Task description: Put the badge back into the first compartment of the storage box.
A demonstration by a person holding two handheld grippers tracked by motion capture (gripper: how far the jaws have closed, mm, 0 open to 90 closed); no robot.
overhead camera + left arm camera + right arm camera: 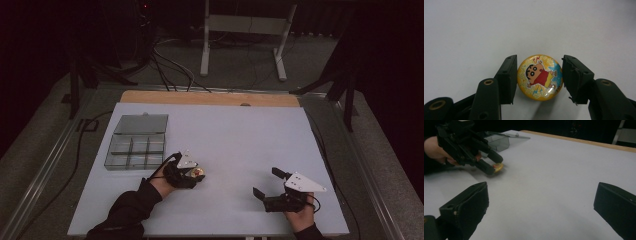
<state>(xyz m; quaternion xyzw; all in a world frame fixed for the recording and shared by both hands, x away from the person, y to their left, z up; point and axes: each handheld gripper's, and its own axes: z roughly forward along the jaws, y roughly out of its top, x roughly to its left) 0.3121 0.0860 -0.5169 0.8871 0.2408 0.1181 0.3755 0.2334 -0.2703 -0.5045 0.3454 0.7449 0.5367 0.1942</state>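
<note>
The left gripper pinches a round, glossy yellow cartoon badge lying on the smooth white desk, near its front edge. Wide bare surface surrounds it; a clear plastic compartment box sits nearby. The right gripper hangs spread.

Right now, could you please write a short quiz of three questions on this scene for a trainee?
1. True or false: the right gripper holds something.
2. What does the left gripper grip?
3. The clear plastic compartment box lies on the white table: A) on the left gripper's side; B) on the right gripper's side; C) between both grippers.

Key: 1 false, it is open and empty; 2 the round yellow cartoon badge; 3 A.
</note>
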